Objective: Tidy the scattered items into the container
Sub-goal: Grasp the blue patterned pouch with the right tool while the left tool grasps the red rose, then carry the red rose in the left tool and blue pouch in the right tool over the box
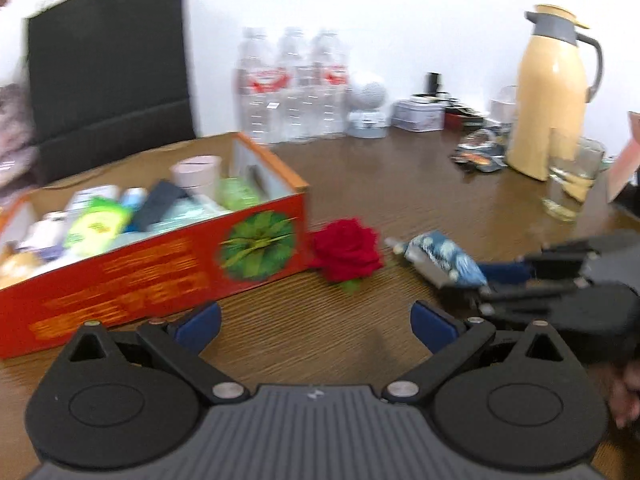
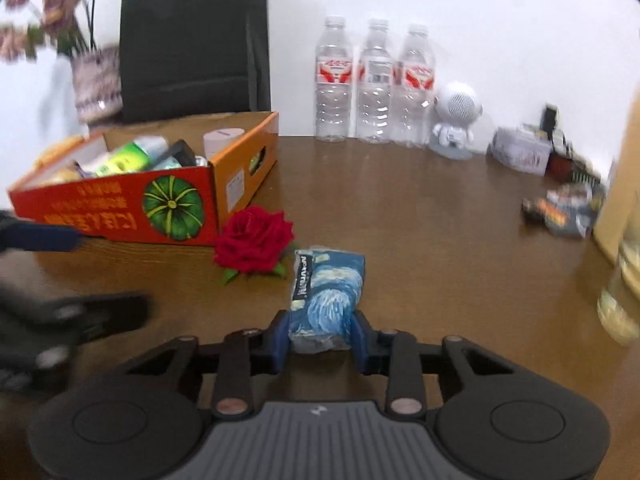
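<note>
Right gripper [image 2: 319,334] pinching the near end of the blue painted pouch [image 2: 326,292], pouch lying on the wooden table [image 2: 420,232] just beside the red rose [image 2: 253,240]. Rose sits against the corner of the orange box [image 2: 120,208], box already crowded with items. Left gripper [image 1: 314,326] spread wide, nothing between the pads. Table right of the pouch is bare; box contents blurred, glass at right edge cut off
</note>
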`<state>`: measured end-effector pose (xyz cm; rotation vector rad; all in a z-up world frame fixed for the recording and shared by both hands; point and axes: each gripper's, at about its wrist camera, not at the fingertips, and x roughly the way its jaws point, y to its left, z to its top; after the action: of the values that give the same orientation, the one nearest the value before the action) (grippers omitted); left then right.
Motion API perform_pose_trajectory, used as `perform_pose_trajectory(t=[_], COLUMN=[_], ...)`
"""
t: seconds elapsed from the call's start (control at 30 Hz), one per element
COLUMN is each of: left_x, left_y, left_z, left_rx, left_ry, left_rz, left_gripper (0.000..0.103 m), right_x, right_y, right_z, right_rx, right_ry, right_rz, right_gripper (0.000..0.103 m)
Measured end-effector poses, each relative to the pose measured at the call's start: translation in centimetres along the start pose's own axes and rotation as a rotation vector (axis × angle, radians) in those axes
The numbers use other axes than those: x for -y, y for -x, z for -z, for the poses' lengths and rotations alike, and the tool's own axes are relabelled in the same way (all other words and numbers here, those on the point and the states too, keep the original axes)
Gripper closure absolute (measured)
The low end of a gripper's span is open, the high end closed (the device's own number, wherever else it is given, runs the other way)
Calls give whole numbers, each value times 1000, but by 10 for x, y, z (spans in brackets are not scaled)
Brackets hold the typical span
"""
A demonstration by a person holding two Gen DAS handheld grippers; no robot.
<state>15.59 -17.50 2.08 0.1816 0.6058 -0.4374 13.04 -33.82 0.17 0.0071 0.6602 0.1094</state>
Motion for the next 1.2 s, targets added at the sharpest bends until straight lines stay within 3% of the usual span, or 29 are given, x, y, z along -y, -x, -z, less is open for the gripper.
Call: perform_pose_trajectory(t=[0.07,0.13,0.37,0.4,0.43,0.47,0.53,0.7,0.9,1.1,1.17,1.2], left_x=[15,28,50,52,51,50,43,33,22,-4,-9,-11], left_y=[-18,-33,-71,-73,-74,-75,-72,-52,-9,63,85,93], left_z=[-12,-22,-34,-32,-30,-27,-25,-15,11,54,62,64], left_rx=[4,1,-27,-32,-39,-47,-45,-56,-74,-105,-76,-57], left_ry=[-25,-30,59,62,73,85,137,152,144,173,176,169], left_rz=[-19,-91,-197,-203,-210,-217,-193,-188,-158,-92,-79,-85], left_gripper=[0,0,0,6,25,30,50,65,66,66,60,48], right_x=[9,17,22,22,21,20,19,13,2,-26,-35,-38], right_y=[5,9,11,12,12,13,13,15,22,48,59,64], right_z=[4,7,9,9,10,10,10,11,14,30,35,37], right_rx=[8,16,20,19,19,18,17,14,3,-38,-45,-47], right_ry=[-26,-50,-60,-56,-52,-48,-44,-15,15,64,80,80], right_rz=[5,17,15,16,16,16,16,4,-73,-185,-229,-253], right_gripper=[79,79,76,76,76,76,76,76,75,71,59,56])
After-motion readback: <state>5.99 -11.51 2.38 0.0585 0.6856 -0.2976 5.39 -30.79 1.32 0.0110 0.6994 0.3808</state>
